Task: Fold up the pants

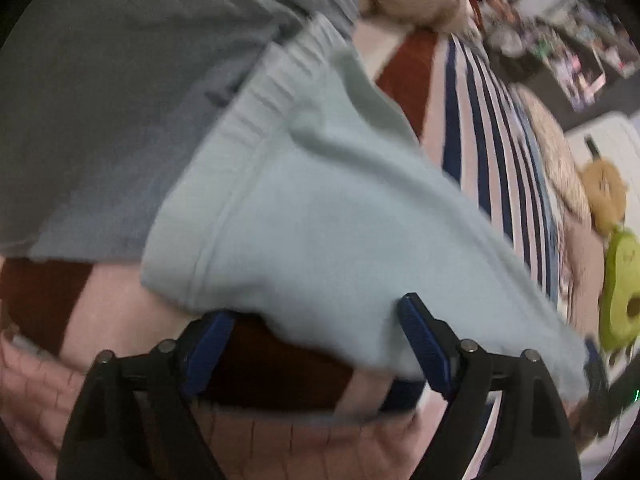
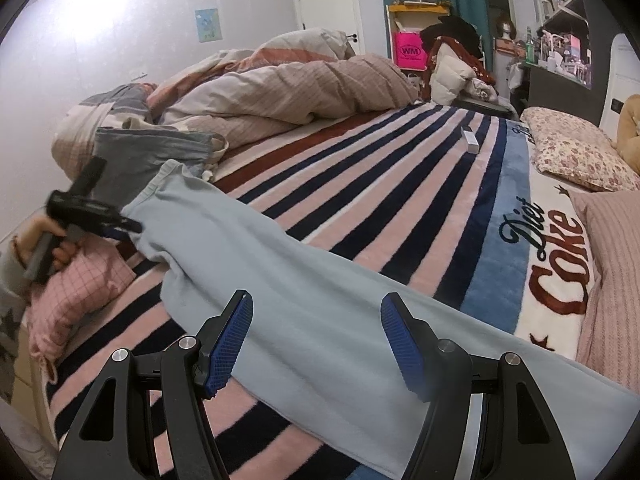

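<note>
Light blue pants (image 2: 304, 300) lie stretched along the striped blanket (image 2: 400, 184) on the bed. Their ribbed waistband (image 1: 272, 92) is at the far left end. My left gripper (image 1: 316, 316) is at that end with its jaws apart, and a corner of the blue cloth lies between the fingers without being pinched. From the right wrist camera, a hand (image 2: 44, 248) holds that left gripper (image 2: 132, 227) against the pants' edge. My right gripper (image 2: 318, 320) stands open over the pant leg; the cloth runs under and between its blue pads (image 2: 228, 344), which do not press on it.
Grey pants (image 2: 152, 152) lie beside the waistband, and a rumpled duvet (image 2: 280, 88) is behind them. A pink checked cloth (image 2: 80, 288) sits at the bed's left edge. Pillows (image 2: 576, 152) and a green plush (image 1: 624, 300) are at the head end. A small white box (image 2: 470, 140) rests on the blanket.
</note>
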The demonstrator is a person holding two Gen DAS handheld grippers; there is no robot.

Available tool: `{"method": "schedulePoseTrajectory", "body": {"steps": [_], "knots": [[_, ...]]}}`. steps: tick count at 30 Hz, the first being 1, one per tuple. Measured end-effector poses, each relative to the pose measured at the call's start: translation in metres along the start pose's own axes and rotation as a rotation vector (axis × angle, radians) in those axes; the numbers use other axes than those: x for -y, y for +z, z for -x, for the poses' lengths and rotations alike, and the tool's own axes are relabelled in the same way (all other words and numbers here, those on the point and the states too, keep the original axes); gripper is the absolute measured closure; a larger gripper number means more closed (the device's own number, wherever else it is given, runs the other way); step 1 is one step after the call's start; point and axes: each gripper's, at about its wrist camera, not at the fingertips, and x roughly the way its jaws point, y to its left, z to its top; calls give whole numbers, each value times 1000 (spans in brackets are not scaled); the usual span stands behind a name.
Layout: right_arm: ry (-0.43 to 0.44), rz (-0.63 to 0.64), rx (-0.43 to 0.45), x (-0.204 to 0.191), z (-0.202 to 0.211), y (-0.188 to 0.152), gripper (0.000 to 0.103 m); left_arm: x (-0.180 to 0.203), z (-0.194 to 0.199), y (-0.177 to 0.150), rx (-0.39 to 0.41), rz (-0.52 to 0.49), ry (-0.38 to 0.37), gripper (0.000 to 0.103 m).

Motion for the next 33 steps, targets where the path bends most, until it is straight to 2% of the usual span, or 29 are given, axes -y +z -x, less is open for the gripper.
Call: {"method": "schedulePoseTrajectory", "body": {"steps": [1, 4, 7, 10, 14, 16, 18, 20, 21, 22, 23, 24, 25, 26, 27, 28, 29, 33], "knots": [[6, 4, 4, -1, 1, 0, 40, 0, 1, 6, 17, 8, 9, 49], [12, 7, 8, -3, 3, 1, 40, 6, 2, 14, 63, -23, 70, 72], [15, -1, 11, -1, 5, 1, 40, 11, 4, 12, 95, -46, 93, 82], [18, -2, 16, -1, 7, 1, 40, 22, 23, 1, 158, -92, 101, 93], [21, -5, 22, 0, 9, 3, 40, 42, 51, -7, 261, -189, 145, 93], [21, -12, 24, 1, 10, 4, 40, 46, 50, -2, 261, -209, 153, 93], [24, -16, 25, 2, 10, 5, 40, 45, 42, 5, 241, -186, 153, 91], [30, -15, 28, 1, 11, 4, 40, 38, 33, 12, 199, -139, 152, 70], [32, -14, 30, 1, 12, 5, 40, 35, 27, 15, 185, -113, 146, 45], [33, -13, 33, 0, 13, 5, 40, 31, 21, 16, 175, -91, 134, 39], [34, -13, 35, 1, 14, 4, 40, 28, 16, 18, 171, -74, 146, 39], [36, -13, 37, 1, 15, 4, 40, 24, 14, 15, 173, -68, 160, 42], [39, -14, 38, 1, 16, 4, 40, 22, 15, 16, 188, -65, 163, 58], [42, -14, 40, 0, 17, 5, 40, 20, 17, 16, 207, -63, 160, 70], [45, -13, 42, 0, 17, 5, 40, 21, 20, 15, 224, -60, 145, 89], [49, -10, 44, 0, 18, 4, 40, 20, 24, 15, 244, -60, 112, 93], [52, -8, 45, -1, 19, 5, 40, 22, 31, 13, 271, -73, 111, 94], [58, -3, 45, -4, 19, 4, 40, 28, 64, 7, 357, -117, 146, 95]]}}
